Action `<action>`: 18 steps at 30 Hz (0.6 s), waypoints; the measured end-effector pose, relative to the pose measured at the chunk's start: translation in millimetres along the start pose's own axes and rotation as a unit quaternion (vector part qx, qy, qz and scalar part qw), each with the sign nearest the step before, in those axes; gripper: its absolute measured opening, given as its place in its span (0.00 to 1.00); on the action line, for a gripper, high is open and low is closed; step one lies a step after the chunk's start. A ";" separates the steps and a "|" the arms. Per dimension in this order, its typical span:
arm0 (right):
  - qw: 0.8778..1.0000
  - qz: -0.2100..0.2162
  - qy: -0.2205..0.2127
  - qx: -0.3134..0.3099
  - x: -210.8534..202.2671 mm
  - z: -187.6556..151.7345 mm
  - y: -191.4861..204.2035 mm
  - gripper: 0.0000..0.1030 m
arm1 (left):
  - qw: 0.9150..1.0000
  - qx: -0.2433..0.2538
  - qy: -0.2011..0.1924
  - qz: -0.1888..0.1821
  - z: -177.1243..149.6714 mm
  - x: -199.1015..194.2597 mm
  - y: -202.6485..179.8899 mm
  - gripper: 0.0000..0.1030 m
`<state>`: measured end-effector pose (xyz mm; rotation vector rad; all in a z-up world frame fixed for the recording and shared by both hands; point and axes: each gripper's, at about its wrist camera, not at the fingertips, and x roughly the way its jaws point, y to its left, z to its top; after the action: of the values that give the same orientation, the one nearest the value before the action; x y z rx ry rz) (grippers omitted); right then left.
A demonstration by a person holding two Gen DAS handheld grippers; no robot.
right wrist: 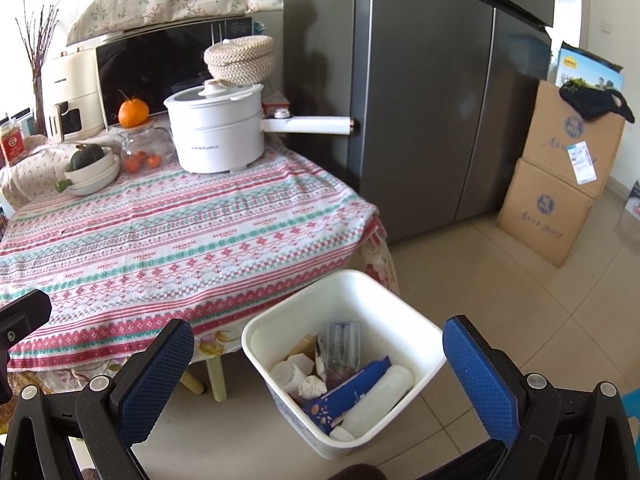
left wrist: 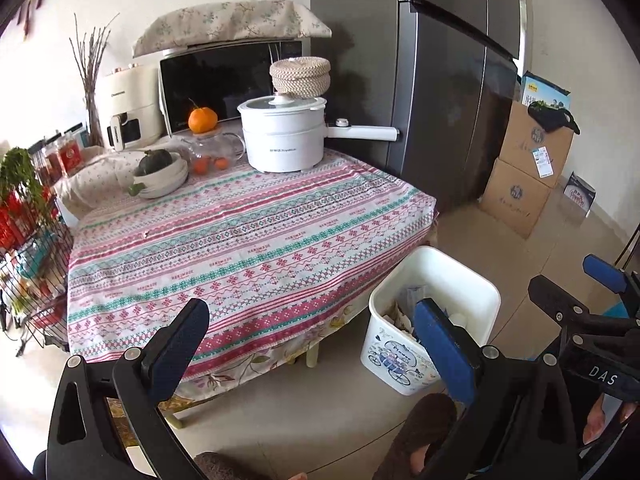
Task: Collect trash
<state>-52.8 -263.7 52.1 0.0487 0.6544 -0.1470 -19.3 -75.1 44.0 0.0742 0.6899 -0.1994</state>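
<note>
A white trash bin (right wrist: 404, 320) (left wrist: 464, 276) stands on the tiled floor by the table's near right corner. It holds several pieces of trash: a blue wrapper (right wrist: 348, 392), a white bottle (right wrist: 380, 400), crumpled paper (right wrist: 312, 386) and a clear plastic cup (right wrist: 342, 346). My right gripper (right wrist: 316, 380) hovers open just above the bin with nothing between its fingers. My left gripper (left wrist: 312, 352) is open and empty in front of the table's near edge, left of the bin. The right gripper (left wrist: 600, 292) shows at the right edge of the left wrist view.
The table has a striped patterned cloth (left wrist: 240, 240). At its back stand a white electric pot (left wrist: 280, 136), a glass teapot with an orange (left wrist: 204, 120), stacked bowls (left wrist: 160, 176) and a microwave (left wrist: 224, 80). A grey fridge (right wrist: 440, 100), cardboard boxes (right wrist: 560, 184) and a wire rack (left wrist: 28, 264) surround it.
</note>
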 end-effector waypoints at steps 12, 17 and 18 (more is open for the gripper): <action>1.000 0.001 -0.006 0.003 -4.9 2.1 -0.1 0.99 | 1.000 -0.001 -0.001 -0.004 0.2 -2.3 -0.7 1.00; 1.000 0.001 -0.009 0.004 -6.2 3.8 0.2 0.99 | 1.000 -0.001 0.000 -0.002 -0.3 -2.6 -1.2 1.00; 1.000 0.002 -0.009 0.003 -6.4 4.2 0.0 0.99 | 1.000 -0.002 0.000 -0.002 -0.3 -2.6 -1.1 1.00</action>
<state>-55.4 -263.3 59.3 0.0550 0.6356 -0.1463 -21.7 -75.7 45.5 0.0698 0.6913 -0.2017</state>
